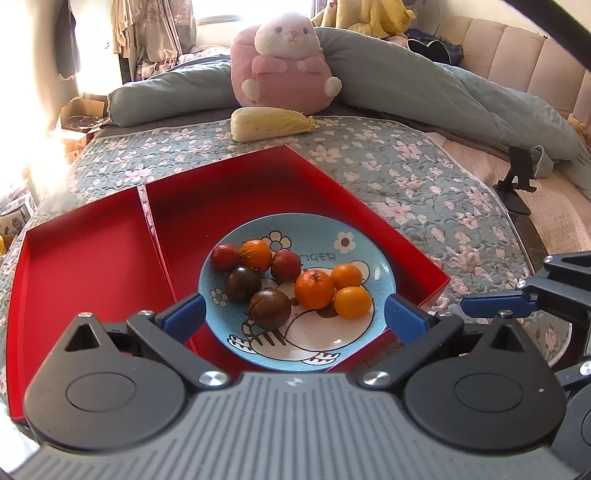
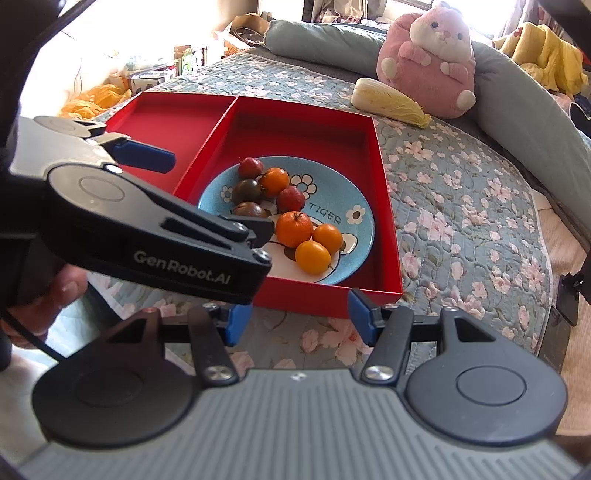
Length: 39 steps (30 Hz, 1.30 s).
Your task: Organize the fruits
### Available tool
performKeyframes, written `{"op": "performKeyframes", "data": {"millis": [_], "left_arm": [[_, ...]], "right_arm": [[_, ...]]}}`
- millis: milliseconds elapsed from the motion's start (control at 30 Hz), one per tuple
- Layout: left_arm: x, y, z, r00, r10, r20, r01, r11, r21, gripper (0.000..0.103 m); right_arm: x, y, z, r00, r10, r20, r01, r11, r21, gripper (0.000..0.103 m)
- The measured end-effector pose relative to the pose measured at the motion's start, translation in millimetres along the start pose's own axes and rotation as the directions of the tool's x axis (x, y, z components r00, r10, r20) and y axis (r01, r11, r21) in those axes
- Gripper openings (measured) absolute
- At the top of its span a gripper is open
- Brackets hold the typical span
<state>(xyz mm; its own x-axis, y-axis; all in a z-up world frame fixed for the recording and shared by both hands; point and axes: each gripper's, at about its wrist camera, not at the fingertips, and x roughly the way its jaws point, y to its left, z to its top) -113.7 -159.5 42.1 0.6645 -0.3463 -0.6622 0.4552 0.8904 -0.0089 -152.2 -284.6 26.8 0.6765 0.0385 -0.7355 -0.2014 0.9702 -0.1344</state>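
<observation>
The fruits [image 1: 291,278] lay heaped on the blue plate [image 1: 369,332] at frame centre, inside the red box [image 1: 92,266]; the left gripper [image 1: 293,314] hung over them, jaws spread and empty, likely to pick; the right gripper [image 2: 295,317] waited spread below the box

- A bedroom in a home: the work surface is a bed under a floral quilt [image 1: 388,166].
- A rolled grey-blue duvet [image 1: 406,74] and a padded beige headboard [image 1: 517,55] run along its far side.
- A pink plush toy [image 1: 284,62] sits on the bed; a yellow one [image 2: 546,55] lies beyond.
- Curtains [image 1: 147,33] hang at a bright window.
- Boxes, perhaps household clutter, crowd the floor [image 2: 155,74]; glare blurs them.
</observation>
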Motion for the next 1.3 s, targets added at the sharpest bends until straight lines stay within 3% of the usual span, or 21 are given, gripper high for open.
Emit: {"op": "performKeyframes", "data": {"millis": [300, 600, 1300], "left_arm": [[1.2, -0.2, 0.0, 1.0, -0.001, -0.004, 0.001, 1.0, -0.003, 0.103], [5.9, 3.1, -0.8, 0.998, 0.065, -0.027, -0.065, 0.998, -0.005, 0.103], [4.9, 4.1, -1.5, 0.997, 0.08, -0.022, -0.081, 0.997, -0.004, 0.103]], "right_arm": [[-0.4, 1.3, -0.1, 1.0, 0.004, 0.002, -0.004, 1.0, 0.0, 0.06], [1.4, 0.6, -1.3, 1.0, 0.005, -0.002, -0.005, 1.0, 0.008, 0.06], [2.9, 0.2, -2.9, 1.0, 0.012, -0.002, -0.012, 1.0, 0.008, 0.06]]}}
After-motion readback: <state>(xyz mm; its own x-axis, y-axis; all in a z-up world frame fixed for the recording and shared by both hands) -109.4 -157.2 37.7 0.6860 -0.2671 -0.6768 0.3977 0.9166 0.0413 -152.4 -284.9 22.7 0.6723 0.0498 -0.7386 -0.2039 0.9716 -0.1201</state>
